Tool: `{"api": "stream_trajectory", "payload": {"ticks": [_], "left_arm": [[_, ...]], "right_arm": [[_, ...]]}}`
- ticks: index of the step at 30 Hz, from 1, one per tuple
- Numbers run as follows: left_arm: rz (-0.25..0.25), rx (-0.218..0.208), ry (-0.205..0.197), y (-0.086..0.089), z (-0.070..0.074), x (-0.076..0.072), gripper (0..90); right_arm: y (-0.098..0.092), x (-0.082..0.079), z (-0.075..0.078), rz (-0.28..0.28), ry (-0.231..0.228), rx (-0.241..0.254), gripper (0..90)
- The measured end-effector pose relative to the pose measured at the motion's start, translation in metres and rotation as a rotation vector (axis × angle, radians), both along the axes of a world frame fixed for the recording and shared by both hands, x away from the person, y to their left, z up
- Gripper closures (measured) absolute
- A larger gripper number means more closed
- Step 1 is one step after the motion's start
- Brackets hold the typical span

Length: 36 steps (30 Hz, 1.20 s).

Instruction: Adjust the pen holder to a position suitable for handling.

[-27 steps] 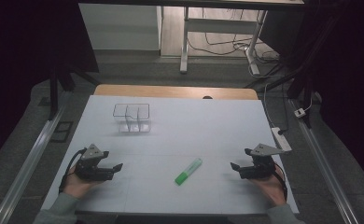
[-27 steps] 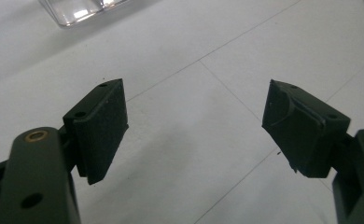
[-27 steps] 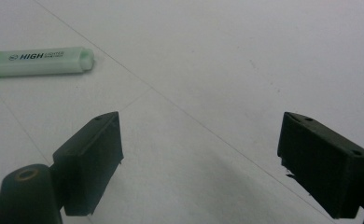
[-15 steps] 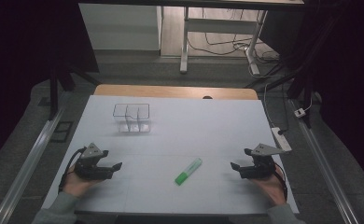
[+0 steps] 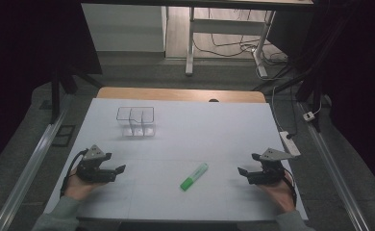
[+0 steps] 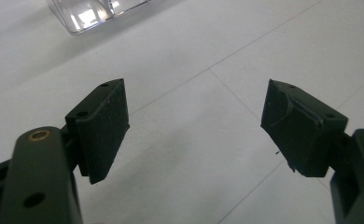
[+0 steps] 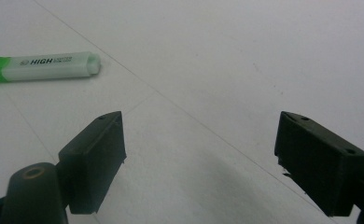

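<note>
Your left claw (image 5: 109,169) sits at the near left of the white tabletop (image 5: 214,130), held in your left hand (image 5: 80,185), and it is released: in the left gripper view (image 6: 194,121) the two black jaws stand wide apart with only bare tabletop between them, and neither pad presses on anything. Its jaws point toward the middle of the tabletop. Beyond it, toward the far left part of the tabletop, stands the clear plastic box (image 5: 136,121), divided into compartments; you can see its near corner at the top edge of the left gripper view (image 6: 96,14), well apart from your jaws.

Moving right, the green highlighter (image 5: 193,176) lies flat near the middle of the tabletop, close to your edge, tilted so that its pale end points up and to the right in the high view. It lies between your two claws, touching neither.

Your right claw (image 5: 245,175) rests at the near right, in your right hand (image 5: 278,190), jaws pointing in toward the highlighter. It too is released: in the right gripper view (image 7: 201,154) the jaws are spread wide over bare tabletop and grip nothing. In that view the highlighter (image 7: 45,67) lies at the upper left, ahead of the jaws and off to the side, outside the gap between them.
</note>
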<state>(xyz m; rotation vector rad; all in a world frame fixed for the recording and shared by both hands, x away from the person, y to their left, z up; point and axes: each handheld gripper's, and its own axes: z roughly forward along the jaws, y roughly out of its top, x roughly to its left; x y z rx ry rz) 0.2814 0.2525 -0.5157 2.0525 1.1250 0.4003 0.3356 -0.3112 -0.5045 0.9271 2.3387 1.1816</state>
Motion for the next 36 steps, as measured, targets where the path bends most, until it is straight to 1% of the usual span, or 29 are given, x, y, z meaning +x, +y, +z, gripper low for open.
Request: {"api": "stream_trajectory", "payload": {"ticks": [8,9,10,13,15,16,20,24,26,27,29,30,31,32,33,34,35,36], "left_arm": [[0.011,0.001,-0.002,0.002,0.003,0.008,23.7],[0.015,0.003,-0.003,0.002,0.004,0.01,23.7],[0.015,0.004,-0.007,0.002,0.005,0.013,23.8],[0.02,0.007,-0.007,0.002,0.006,0.016,24.0],[0.024,0.017,-0.008,0.002,0.007,0.021,24.2],[0.024,0.017,-0.008,0.002,0.007,0.021,24.5],[0.031,0.029,-0.003,0.005,0.008,0.031,24.7],[0.045,0.029,0.007,0.01,0.007,0.041,25.0],[0.052,0.029,0.013,0.013,0.007,0.049,25.1],[0.052,0.029,0.013,0.013,0.007,0.049,25.2],[0.062,0.036,0.023,0.017,0.005,0.057,25.3],[0.062,0.036,0.023,0.017,0.005,0.057,25.3],[0.073,0.04,0.026,0.019,0.005,0.062,25.5],[0.073,0.04,0.026,0.019,0.005,0.062,25.8],[0.08,0.033,0.028,0.022,0.005,0.066,26.4],[0.08,0.033,0.028,0.022,0.005,0.066,26.9],[0.09,0.038,0.03,0.024,0.006,0.07,27.2],[0.09,0.038,0.03,0.024,0.006,0.07,27.5]], "right_arm": [[0.0,0.0,-0.001,-0.006,0.0,-0.005,17.0],[0.001,0.0,-0.001,-0.011,-0.003,-0.014,17.0],[0.001,0.0,-0.001,-0.011,-0.003,-0.013,16.9],[0.001,0.0,-0.001,-0.007,-0.004,-0.007,17.0],[0.001,0.0,-0.001,-0.013,-0.003,-0.014,16.9],[0.001,0.0,-0.001,-0.008,0.001,-0.015,16.9],[0.001,0.0,-0.001,-0.002,0.006,-0.011,16.9],[0.002,-0.001,-0.002,-0.005,0.006,-0.015,16.9],[0.004,-0.003,-0.002,-0.008,0.005,-0.024,16.9],[0.004,-0.003,-0.002,-0.008,0.005,-0.024,16.9],[0.005,-0.004,-0.002,-0.001,0.003,-0.033,16.9],[0.005,-0.004,-0.002,-0.004,0.003,-0.033,16.9],[0.005,-0.004,-0.003,-0.004,0.004,-0.028,17.0],[0.004,-0.004,-0.003,-0.004,0.001,-0.022,17.2],[0.004,-0.004,-0.003,-0.015,-0.004,-0.026,17.3],[0.003,-0.004,-0.003,-0.011,-0.002,-0.018,17.4],[0.002,-0.004,-0.004,-0.014,0.0,-0.018,17.4],[0.002,-0.004,-0.004,-0.014,0.0,-0.018,17.4]]}}
